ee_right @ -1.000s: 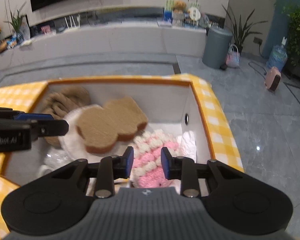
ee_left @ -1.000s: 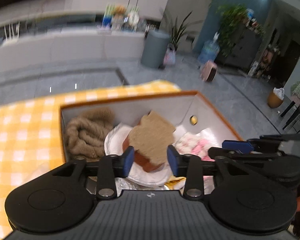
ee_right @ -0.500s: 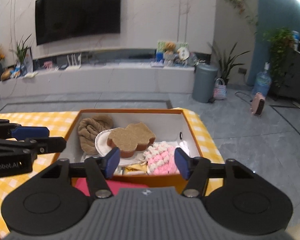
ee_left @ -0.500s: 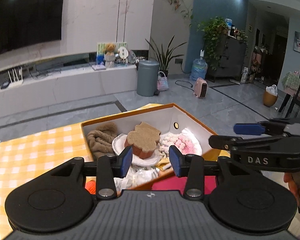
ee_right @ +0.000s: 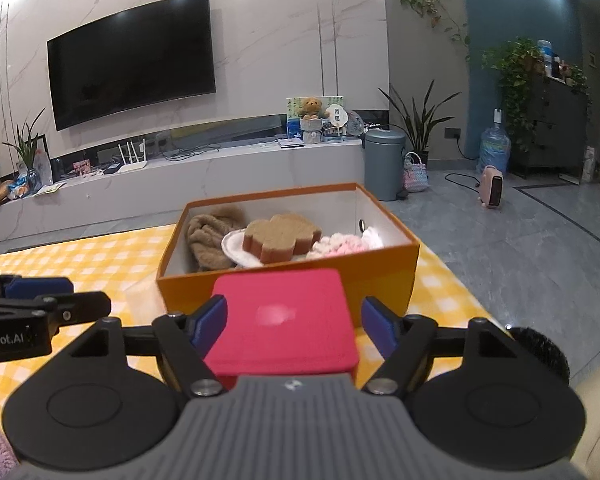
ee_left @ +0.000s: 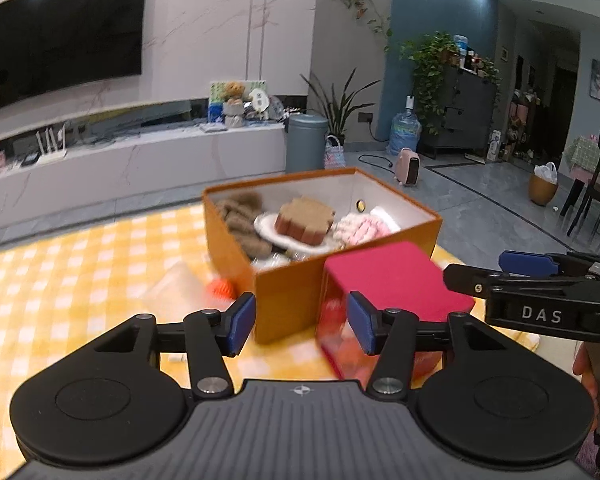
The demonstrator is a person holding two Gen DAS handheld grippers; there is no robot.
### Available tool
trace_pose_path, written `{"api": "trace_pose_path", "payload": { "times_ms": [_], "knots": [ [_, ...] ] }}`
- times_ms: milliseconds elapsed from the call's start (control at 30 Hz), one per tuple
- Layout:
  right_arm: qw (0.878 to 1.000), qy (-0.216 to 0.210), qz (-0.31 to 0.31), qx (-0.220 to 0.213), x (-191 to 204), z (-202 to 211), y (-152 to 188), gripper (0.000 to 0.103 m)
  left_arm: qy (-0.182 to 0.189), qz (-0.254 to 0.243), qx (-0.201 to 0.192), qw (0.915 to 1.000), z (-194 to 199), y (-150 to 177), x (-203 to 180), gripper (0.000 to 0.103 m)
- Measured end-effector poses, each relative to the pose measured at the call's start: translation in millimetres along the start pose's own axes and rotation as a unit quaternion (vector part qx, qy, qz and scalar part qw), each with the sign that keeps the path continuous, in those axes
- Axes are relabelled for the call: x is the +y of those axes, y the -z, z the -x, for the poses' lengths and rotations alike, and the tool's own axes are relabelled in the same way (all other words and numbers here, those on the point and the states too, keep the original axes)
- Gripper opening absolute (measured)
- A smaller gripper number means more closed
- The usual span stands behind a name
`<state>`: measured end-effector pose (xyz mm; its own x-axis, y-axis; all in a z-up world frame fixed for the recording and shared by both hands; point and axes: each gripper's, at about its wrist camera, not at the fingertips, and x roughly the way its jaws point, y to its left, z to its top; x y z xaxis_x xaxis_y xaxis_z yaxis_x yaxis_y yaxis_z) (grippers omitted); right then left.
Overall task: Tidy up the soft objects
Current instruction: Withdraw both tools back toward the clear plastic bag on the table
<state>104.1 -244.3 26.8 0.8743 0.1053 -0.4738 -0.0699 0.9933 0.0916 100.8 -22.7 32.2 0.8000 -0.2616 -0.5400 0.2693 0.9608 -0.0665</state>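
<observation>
Both the left gripper (ee_left: 301, 325) and right gripper (ee_right: 293, 324) have just been opening, empty; the red box (ee_right: 286, 318) beside the orange box's (ee_right: 384, 270) near edge risks a knock.

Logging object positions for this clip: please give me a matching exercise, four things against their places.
Things:
1. brown knit bundle
2. pink and white knit
3. red box
4. flower-shaped brown cushion

Places:
A. on the white plate
B. outside the orange box, against its near wall
C. left end of the orange box
D. right end of the orange box

Pairs: 1-C, 2-D, 3-B, 4-A
</observation>
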Motion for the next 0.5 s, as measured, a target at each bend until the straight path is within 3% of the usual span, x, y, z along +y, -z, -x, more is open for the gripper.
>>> {"api": "trace_pose_path", "payload": {
  "times_ms": [500],
  "knots": [
    [0.996,-0.035,0.074,0.032,68,-13,36,0.076,-0.026,0.038,0.007,0.9989,8,44,56,0.062]
  ]
}}
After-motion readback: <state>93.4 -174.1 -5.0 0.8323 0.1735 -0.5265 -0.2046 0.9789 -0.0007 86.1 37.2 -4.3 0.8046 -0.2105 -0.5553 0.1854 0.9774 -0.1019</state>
